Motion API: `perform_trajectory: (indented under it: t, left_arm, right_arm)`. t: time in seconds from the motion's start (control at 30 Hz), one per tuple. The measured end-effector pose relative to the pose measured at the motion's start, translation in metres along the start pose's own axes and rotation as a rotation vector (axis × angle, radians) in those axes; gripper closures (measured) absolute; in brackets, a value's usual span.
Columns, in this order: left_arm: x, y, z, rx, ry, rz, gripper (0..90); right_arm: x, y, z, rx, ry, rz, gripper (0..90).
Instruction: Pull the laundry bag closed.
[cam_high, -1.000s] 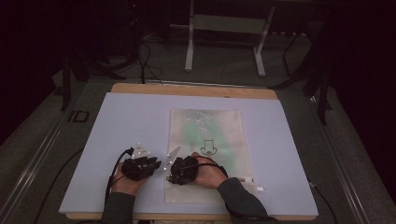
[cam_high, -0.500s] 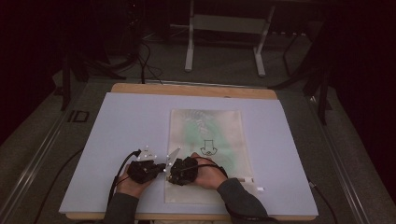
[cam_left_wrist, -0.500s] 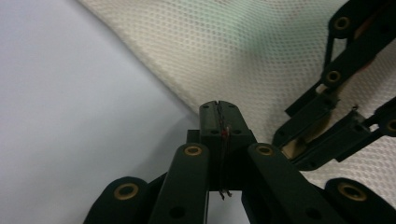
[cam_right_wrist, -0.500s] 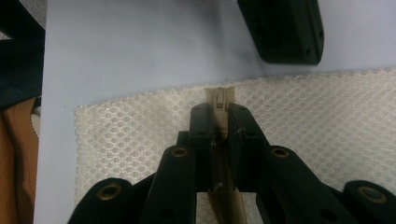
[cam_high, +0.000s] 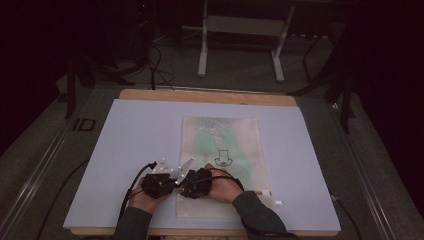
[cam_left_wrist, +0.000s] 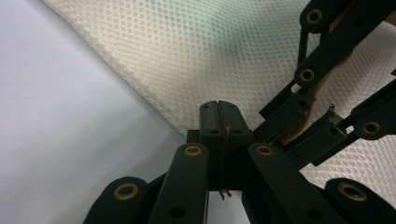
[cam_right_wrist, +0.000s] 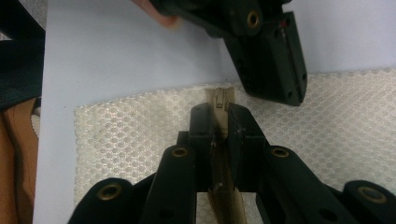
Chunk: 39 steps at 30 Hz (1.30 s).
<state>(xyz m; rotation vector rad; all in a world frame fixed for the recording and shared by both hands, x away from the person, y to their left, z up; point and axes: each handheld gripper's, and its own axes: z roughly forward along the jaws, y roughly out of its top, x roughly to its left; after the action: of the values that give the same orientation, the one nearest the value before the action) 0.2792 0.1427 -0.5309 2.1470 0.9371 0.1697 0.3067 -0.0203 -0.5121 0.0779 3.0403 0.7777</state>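
- Right gripper (cam_right_wrist: 219, 119): jaws clamped on the zipper tab (cam_right_wrist: 219, 99) at the mesh bag's (cam_right_wrist: 140, 135) near edge.
- Left gripper (cam_left_wrist: 218, 122): jaws closed right beside it, seemingly pinching the bag's edge.
- Step, as I judge it: starting to unzip; next, anchor one side and pull the tab along the edge.
- Beyond both: the bag lies flat on the table (cam_high: 140, 130).

Surroundings of the work surface

A pale board (cam_high: 130, 135) is laid on a wooden table (cam_high: 205, 96). Behind it, a metal stand (cam_high: 240, 25) and cables (cam_high: 155, 60) are seen on the grey floor (cam_high: 380, 150).
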Motion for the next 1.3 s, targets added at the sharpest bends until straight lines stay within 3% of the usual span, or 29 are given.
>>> perform_trajectory:
  t: [0.43, 0.47, 0.57, 0.77, 1.3]
  left_arm:
    - [-0.0005, -0.0018, 0.0013, 0.026, 0.0, -0.001, 89.2]
    - [0.0021, -0.002, 0.0014, 0.024, -0.017, -0.033, 89.3]
    - [0.0043, -0.0028, 0.0015, 0.019, -0.03, -0.052, 89.5]
    - [-0.0015, -0.0006, 0.002, 0.04, 0.013, 0.011, 89.6]
    - [-0.002, -0.0007, 0.0027, 0.037, 0.018, 0.016, 89.7]
  right_arm:
    - [0.0, -0.0015, 0.0, -0.011, 0.003, -0.002, 81.5]
    - [0.0004, -0.0009, -0.0004, -0.001, 0.004, 0.0, 81.6]
    - [0.0006, -0.0005, -0.0003, 0.001, 0.001, -0.005, 81.6]
    - [0.0008, -0.002, -0.0011, -0.008, -0.007, -0.017, 81.9]
    - [0.0009, -0.007, -0.0054, -0.007, -0.018, -0.016, 82.4]
